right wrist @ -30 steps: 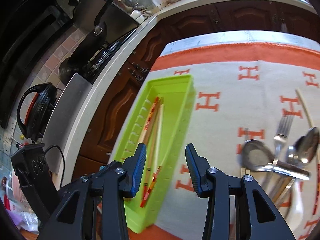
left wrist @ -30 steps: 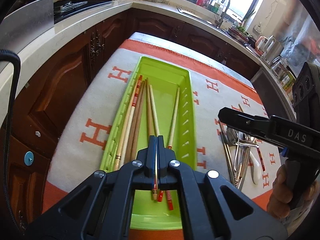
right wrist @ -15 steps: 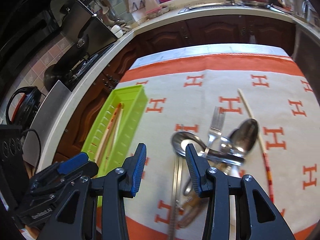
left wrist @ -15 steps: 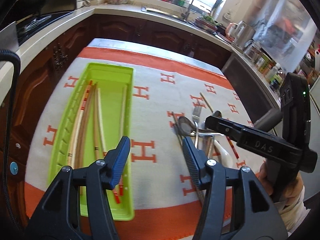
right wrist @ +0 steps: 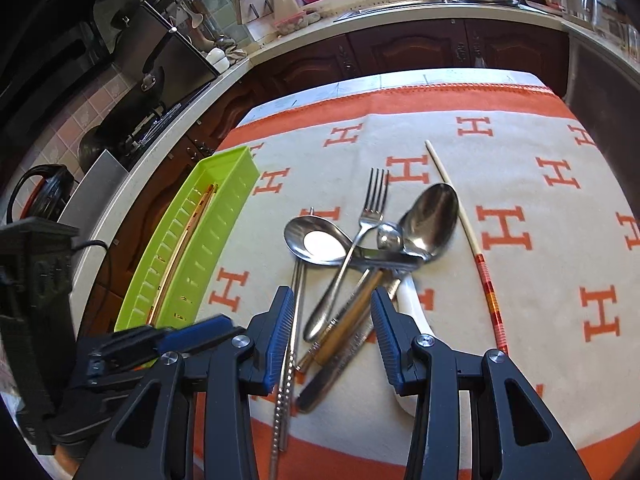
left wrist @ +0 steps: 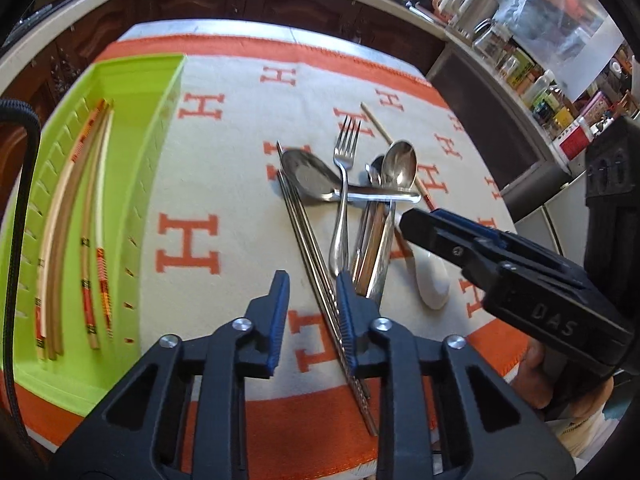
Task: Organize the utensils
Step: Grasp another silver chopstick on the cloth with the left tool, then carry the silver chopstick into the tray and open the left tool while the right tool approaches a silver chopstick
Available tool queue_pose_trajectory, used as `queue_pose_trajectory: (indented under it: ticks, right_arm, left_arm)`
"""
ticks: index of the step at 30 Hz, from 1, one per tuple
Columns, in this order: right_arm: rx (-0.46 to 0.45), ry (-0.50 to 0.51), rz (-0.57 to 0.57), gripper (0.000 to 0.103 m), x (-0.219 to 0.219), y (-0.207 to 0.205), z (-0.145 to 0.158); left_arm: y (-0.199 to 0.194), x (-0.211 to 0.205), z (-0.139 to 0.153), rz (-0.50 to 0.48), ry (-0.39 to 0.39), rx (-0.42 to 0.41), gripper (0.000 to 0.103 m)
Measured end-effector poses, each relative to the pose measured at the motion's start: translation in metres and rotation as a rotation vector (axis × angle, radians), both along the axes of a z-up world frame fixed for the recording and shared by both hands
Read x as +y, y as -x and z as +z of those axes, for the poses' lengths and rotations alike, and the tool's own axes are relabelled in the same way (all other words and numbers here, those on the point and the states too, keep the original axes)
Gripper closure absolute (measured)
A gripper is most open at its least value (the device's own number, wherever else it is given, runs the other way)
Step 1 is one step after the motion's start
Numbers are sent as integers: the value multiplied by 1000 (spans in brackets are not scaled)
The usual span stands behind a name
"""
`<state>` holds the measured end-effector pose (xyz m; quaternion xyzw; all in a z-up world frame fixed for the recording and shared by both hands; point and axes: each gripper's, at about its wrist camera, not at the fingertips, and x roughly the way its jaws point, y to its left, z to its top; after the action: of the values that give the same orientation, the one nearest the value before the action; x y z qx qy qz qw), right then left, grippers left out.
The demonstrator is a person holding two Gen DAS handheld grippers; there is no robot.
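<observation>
A green tray (left wrist: pixel 132 92) at the left holds several wooden chopsticks (left wrist: pixel 60 216); it also shows in the right wrist view (right wrist: pixel 224 216). A pile of utensils lies mid-cloth: a fork (left wrist: pixel 344 184), spoons (left wrist: pixel 398 164), a ladle (right wrist: pixel 316 240), metal chopsticks (left wrist: pixel 316 264), a white spoon (left wrist: pixel 432 280). One wooden chopstick (right wrist: pixel 468 232) lies apart at the right. My left gripper (left wrist: pixel 312 300) is open and empty over the metal chopsticks' near part. My right gripper (right wrist: pixel 332 336) is open and empty above the handles of the pile.
An orange-and-cream cloth (right wrist: pixel 520 184) covers the table. Dark cabinets and a counter with a sink (right wrist: pixel 400 12) run behind. A stove and pans (right wrist: pixel 152 92) stand at the left. Jars and a kettle (left wrist: pixel 480 12) crowd the right counter.
My left gripper released a chopstick into the tray, opened, and swung right to the utensil pile. My right gripper moved in over the pile too.
</observation>
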<state>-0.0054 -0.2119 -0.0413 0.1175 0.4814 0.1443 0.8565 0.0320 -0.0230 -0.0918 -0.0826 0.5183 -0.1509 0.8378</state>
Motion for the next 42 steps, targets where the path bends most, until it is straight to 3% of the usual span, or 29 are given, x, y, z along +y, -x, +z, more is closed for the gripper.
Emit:
queue_pose_trajectory:
  ticks: [11,22,29,35,38,42]
  right_arm:
    - [-4,-44,-1,62,-16,15,-12]
    - [-14,-57,-5,62,-24,27,-19]
    - [-18,-65,-13,62,-30,34,-22]
    - [-14,-65,-8,62,-33,38,-27]
    - [-15,-63,4,62,-31,40,-28]
    - [-13,-51,29,62,-24,45,-30]
  left_arm:
    - [-6,-26,-32,13,-131,82,86]
    - [-1,-40,-29,32,-249,38,82]
    - [6,-48,-33,11,-299,73,82]
    - [9,-48,-33,24,-290,67,82]
    - [7,-42,-33,45,-241,59,99]
    - [8,-28,-34,85,-174,58,100]
